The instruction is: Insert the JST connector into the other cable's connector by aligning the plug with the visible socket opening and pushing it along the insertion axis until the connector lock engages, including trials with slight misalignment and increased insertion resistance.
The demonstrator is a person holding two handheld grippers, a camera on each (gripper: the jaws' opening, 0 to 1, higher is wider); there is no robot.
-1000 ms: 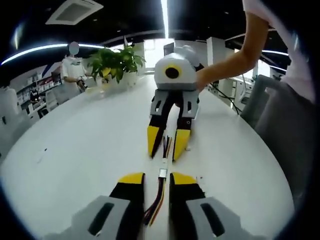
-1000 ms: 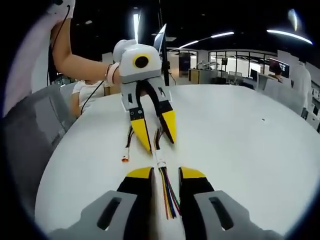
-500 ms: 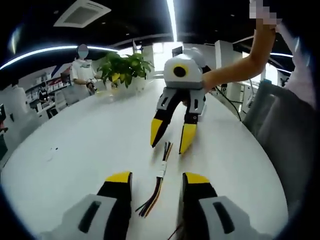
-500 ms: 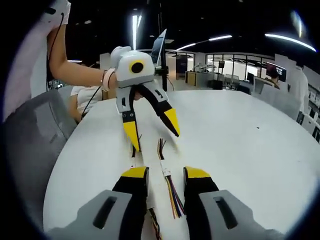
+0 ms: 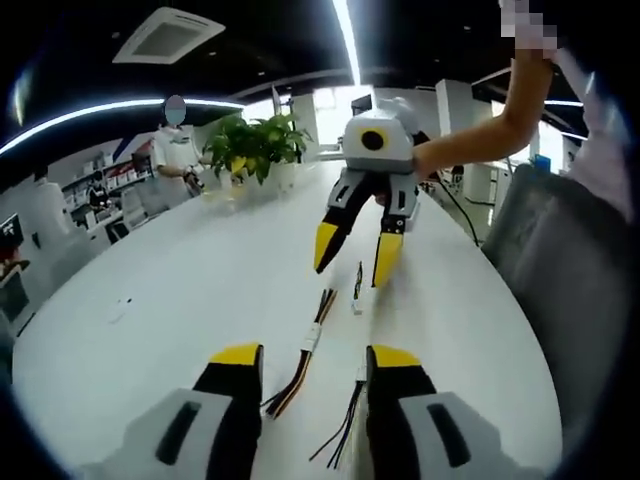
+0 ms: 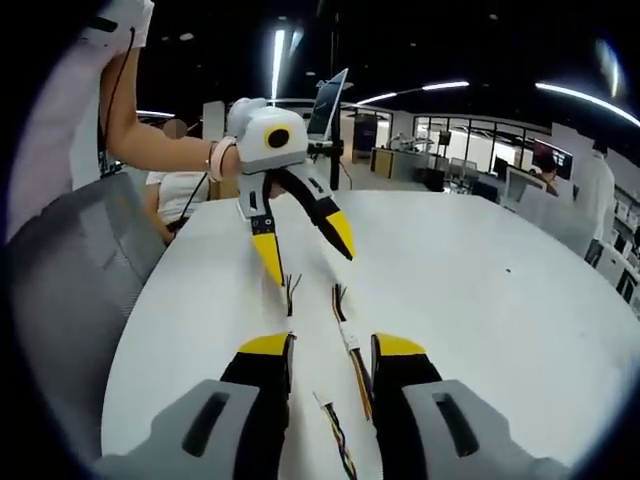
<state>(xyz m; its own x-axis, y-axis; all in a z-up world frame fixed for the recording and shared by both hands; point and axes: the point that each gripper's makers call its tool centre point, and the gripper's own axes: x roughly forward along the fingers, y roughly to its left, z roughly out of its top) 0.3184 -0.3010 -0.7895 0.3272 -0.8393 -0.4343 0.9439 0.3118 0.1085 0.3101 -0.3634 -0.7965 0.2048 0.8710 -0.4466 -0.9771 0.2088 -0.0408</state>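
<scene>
A broad, smooth white table (image 5: 180, 280) with a rounded edge is seen under both grippers. The left gripper (image 5: 305, 365) and the right gripper (image 6: 328, 352), grey-bodied with yellow-tipped black jaws, are held apart and empty. The joined cable (image 5: 305, 345), thin multicoloured wires meeting at a small white connector (image 5: 311, 337), is laid flat on the table between them. A second loose wire bundle (image 5: 345, 435) is seen beside it.
</scene>
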